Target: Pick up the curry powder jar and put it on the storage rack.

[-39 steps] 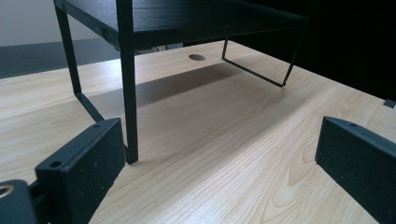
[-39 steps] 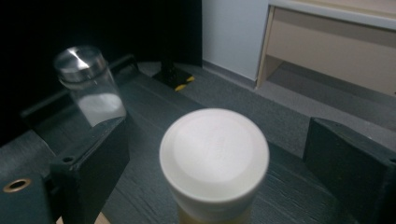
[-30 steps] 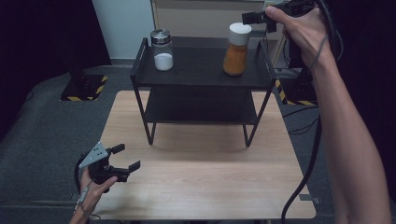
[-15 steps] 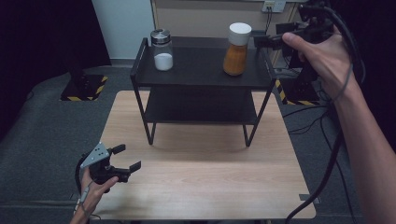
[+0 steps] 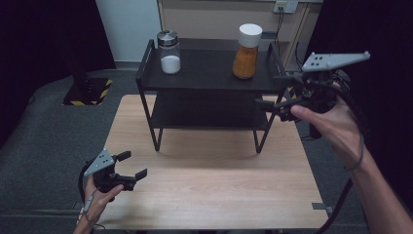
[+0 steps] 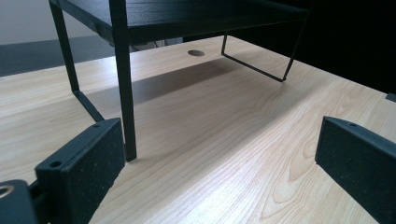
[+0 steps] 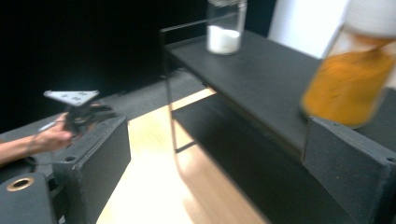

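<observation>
Orange-filled jar [image 5: 247,51] with white cap, upright on the top shelf of the black rack [image 5: 209,78], toward the rack's right end, just beside the right side rail. Seen close and blurred in the right gripper view [image 7: 355,74], above and a little behind the right-hand jaw, not between the jaws, not touched. Right gripper [image 5: 272,92] held in the air at the rack's right end, level with the top shelf, near the jar but apart from it; jaws wide, nothing between them, pointing leftward across the rack. Grey three-cornered plate on top, hand [image 5: 331,124] wrapped round the grip, cable trailing down toward the lower right.

Farther along the same shelf, at its left end, a clear shaker [image 5: 169,51] with metal lid and white contents, upright, well apart from the orange-filled jar; also in the right gripper view [image 7: 225,28]. Lower shelf of the rack bare as far as visible.

Rack standing on the far half of the light wooden desk [image 5: 209,190], legs on the wood.

Left gripper [image 5: 132,165] low over the desk's near left corner, held by the other hand [image 5: 97,200], well apart from the rack and both containers. Jaws wide, empty, aimed toward the rack; in the left gripper view, a front leg of the rack just past the left-hand jaw and bare wood grain between the two.
</observation>
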